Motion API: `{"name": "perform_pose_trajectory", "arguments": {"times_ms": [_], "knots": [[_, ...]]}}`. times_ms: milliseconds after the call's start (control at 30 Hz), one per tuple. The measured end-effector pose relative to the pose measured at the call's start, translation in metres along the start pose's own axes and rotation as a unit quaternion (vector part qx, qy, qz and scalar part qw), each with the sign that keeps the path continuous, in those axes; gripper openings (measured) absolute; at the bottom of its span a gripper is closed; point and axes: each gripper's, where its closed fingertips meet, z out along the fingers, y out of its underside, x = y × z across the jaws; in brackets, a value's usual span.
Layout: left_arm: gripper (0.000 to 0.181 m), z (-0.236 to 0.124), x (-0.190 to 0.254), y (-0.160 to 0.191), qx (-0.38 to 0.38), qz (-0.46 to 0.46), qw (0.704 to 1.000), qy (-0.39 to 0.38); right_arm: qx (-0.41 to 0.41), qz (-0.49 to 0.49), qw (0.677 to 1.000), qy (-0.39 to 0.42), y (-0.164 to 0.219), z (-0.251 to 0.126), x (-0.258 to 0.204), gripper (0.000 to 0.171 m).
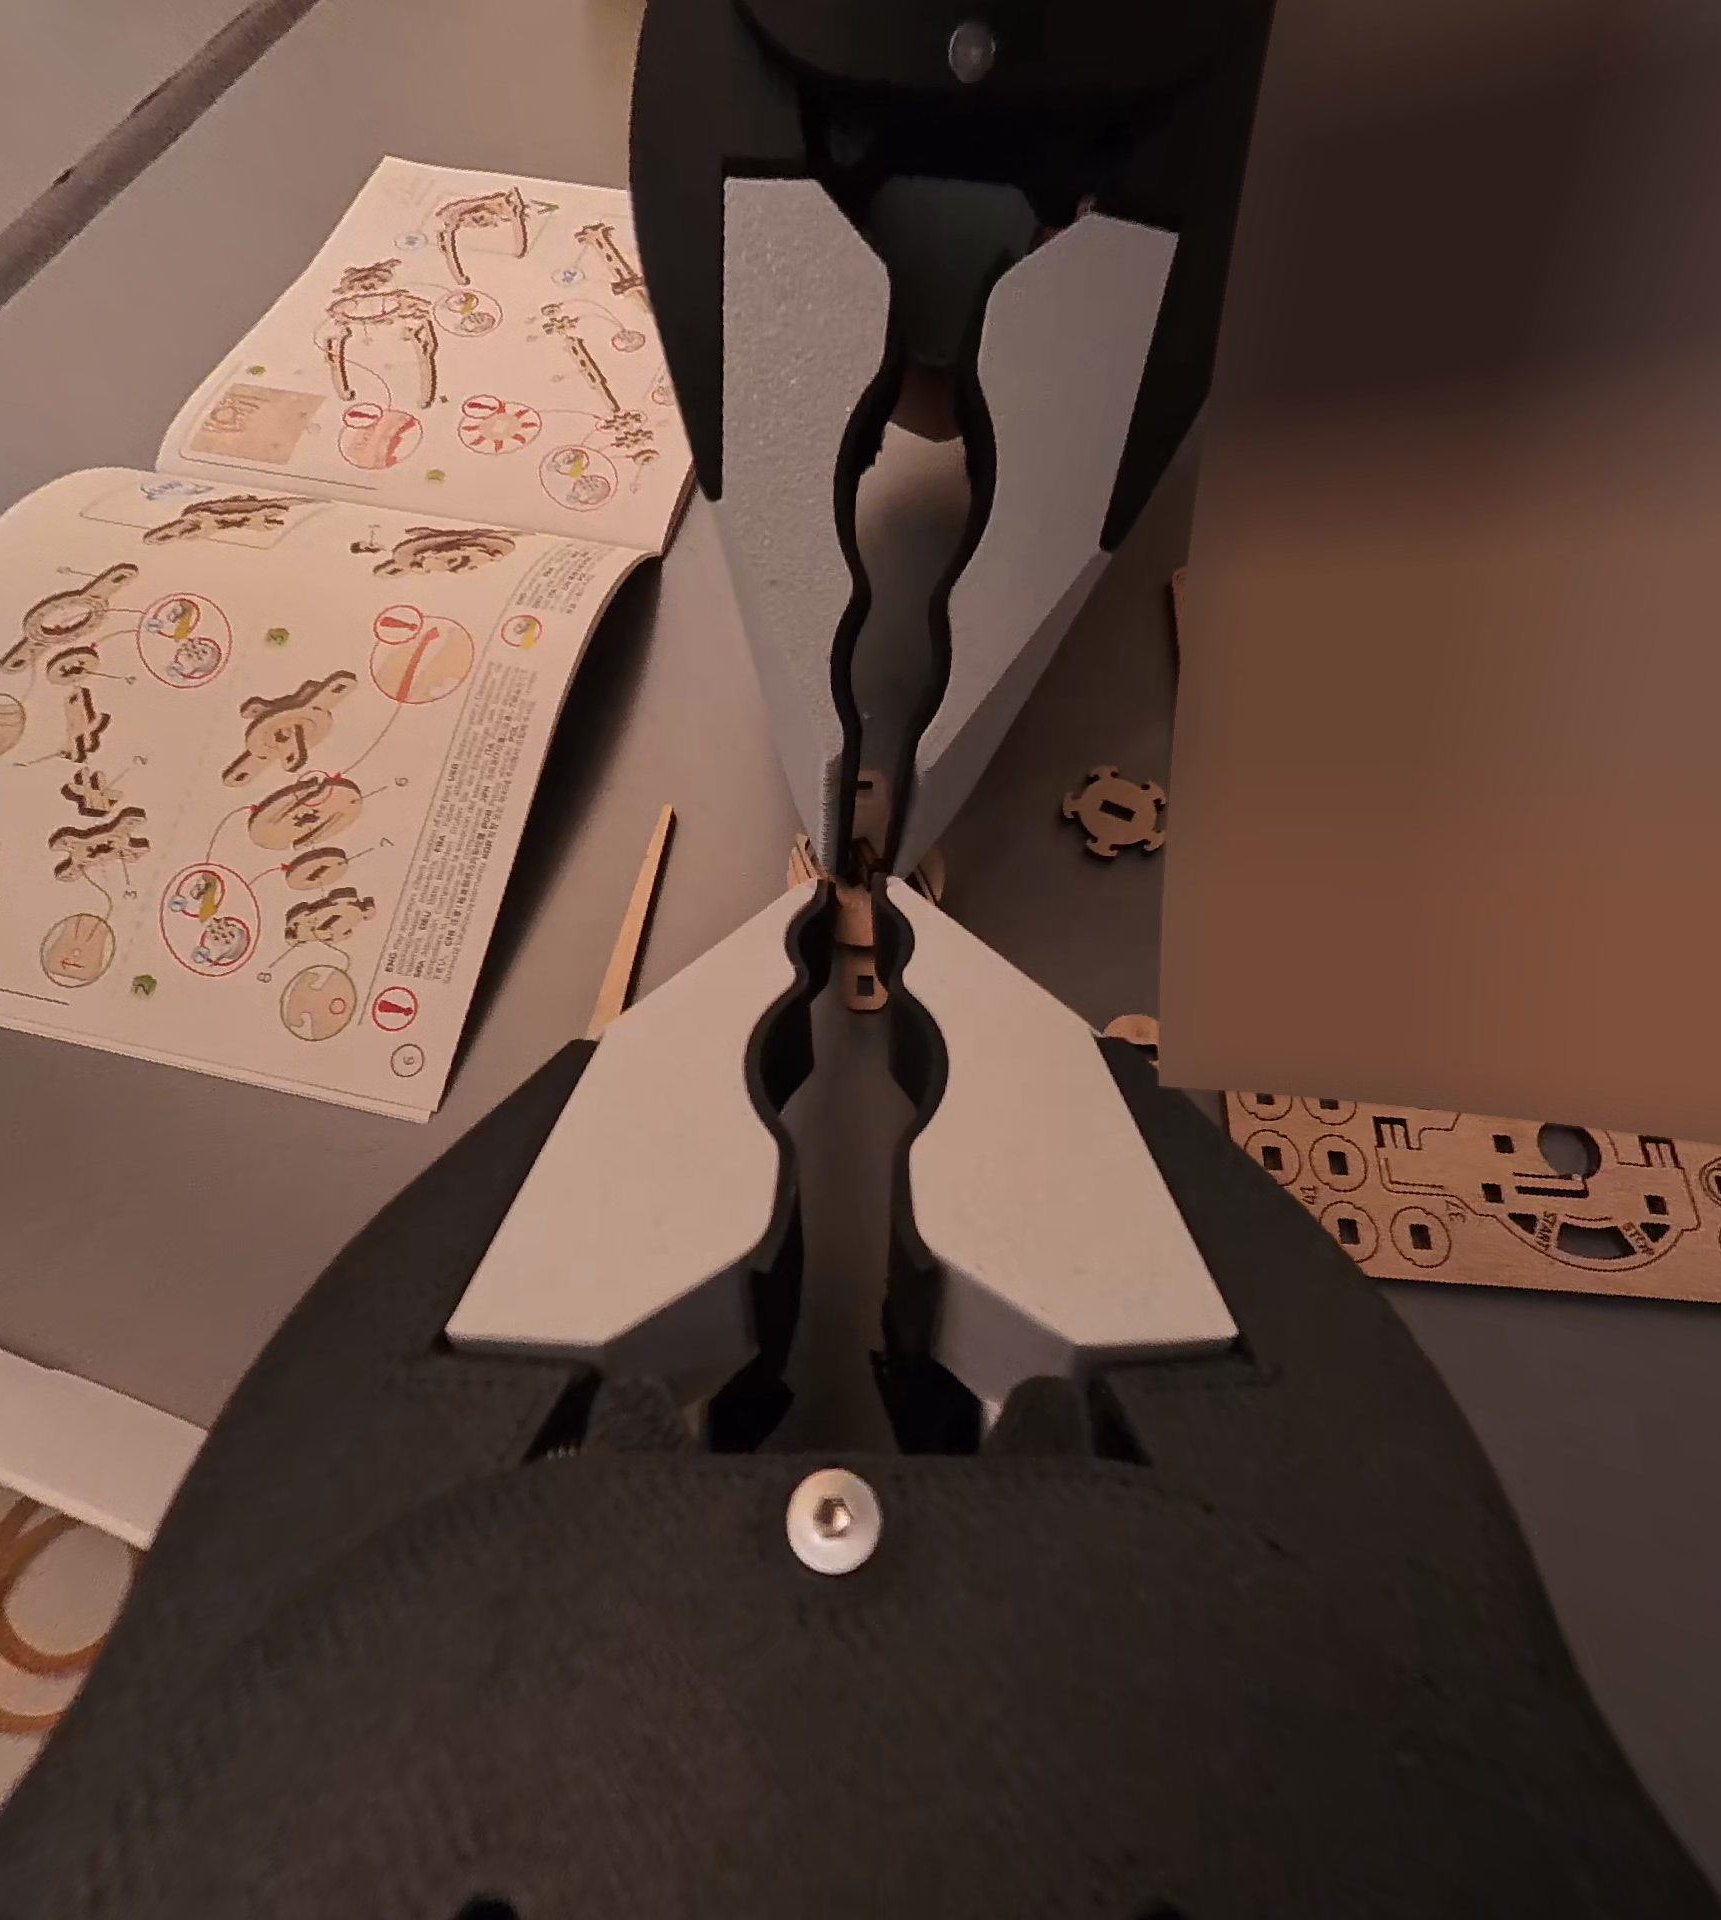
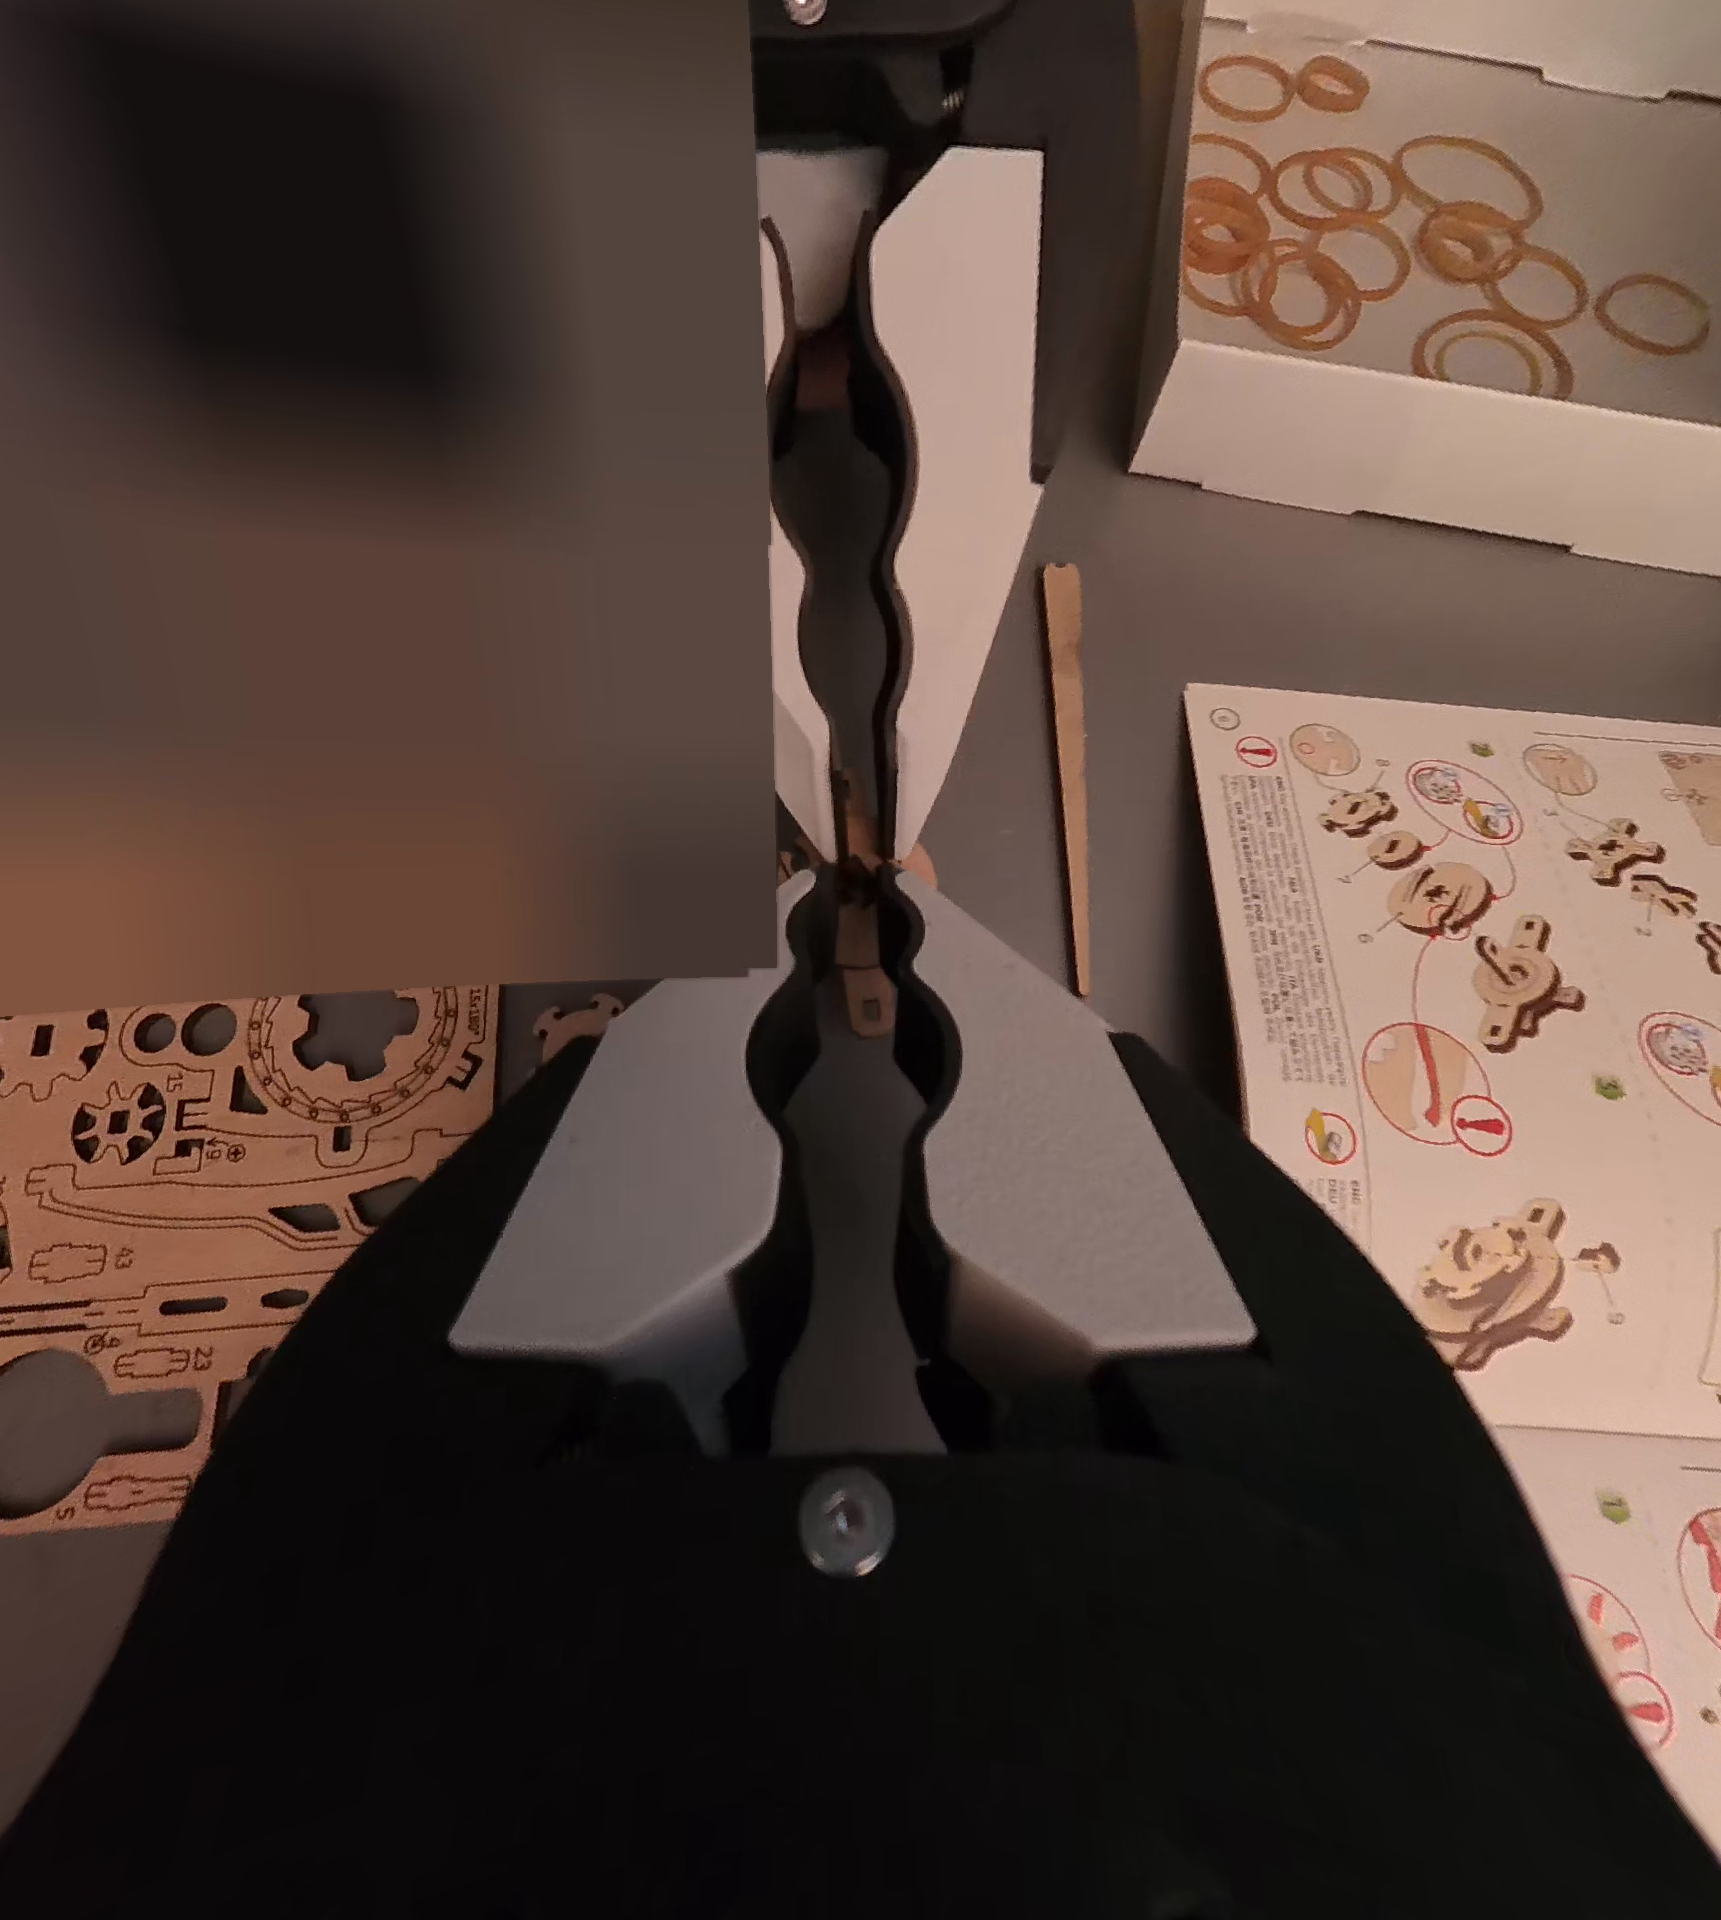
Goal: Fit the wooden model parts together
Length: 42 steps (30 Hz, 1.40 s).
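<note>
In the left wrist view, the left gripper [image 1: 851,899], black-bodied with grey wedge fingers, is pinched nearly together on a small flat laser-cut plywood piece with a square hole [image 1: 861,961], which sits between the finger roots just behind the tips; tip to tip with it from twelve o'clock comes the right gripper [image 1: 871,831], likewise pressed onto a thin wooden part I cannot make out clearly. An open instruction booklet [image 1: 243,665] lies at nine to ten o'clock, a slim wooden stick [image 1: 640,914] just left of the tips, a loose notched plywood disc [image 1: 1114,812] at two o'clock, and a plywood parts sheet [image 1: 1562,1205] at four o'clock. In the right wrist view the same meeting shows mirrored: the square-holed piece [image 2: 861,997] lies inside the right gripper's [image 2: 861,883] narrow gap, so which tool truly clamps it is uncertain. A white box of tan rubber bands [image 2: 1407,239] sits at one o'clock. The parts look light, stiff and thin, likely to snap if twisted; hold them flat across their faces, near the joint, and push straight.
</note>
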Motion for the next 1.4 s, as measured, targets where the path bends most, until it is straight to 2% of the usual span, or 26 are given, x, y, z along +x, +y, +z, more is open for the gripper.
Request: {"name": "perform_pose_trajectory", "arguments": {"times_ms": [33, 1033, 1167, 1267, 1333, 1400], "knots": [[0.005, 0.0, 0.0, 0.0, 0.0, 0.0, 1.0, -0.001, 0.001, 0.003, 1.0, -0.003, 0.0, 0.0, 0.0, 0.01], [0.003, 0.0, 0.001, 0.0, -0.001, -0.027, 1.0, 0.012, -0.03, 0.031, 0.999, -0.003, 0.003, 0.0, -0.001, 0.012], [0.003, 0.0, 0.002, 0.001, -0.001, -0.016, 1.0, 0.011, 0.007, 0.041, 0.999, -0.019, -0.001, 0.0, 0.0, 0.009], [0.003, 0.0, 0.001, 0.001, -0.002, -0.017, 1.0, 0.018, -0.004, 0.017, 1.0, -0.02, -0.003, -0.001, 0.001, 0.008], [0.003, -0.001, 0.002, 0.001, -0.003, -0.014, 1.0, 0.02, -0.002, 0.014, 1.0, -0.004, -0.002, -0.007, 0.008, 0.001], [0.002, -0.001, 0.002, 0.001, -0.003, -0.007, 1.0, 0.019, 0.028, 0.021, 0.999, -0.01, -0.01, -0.015, 0.009, 0.001]]}}
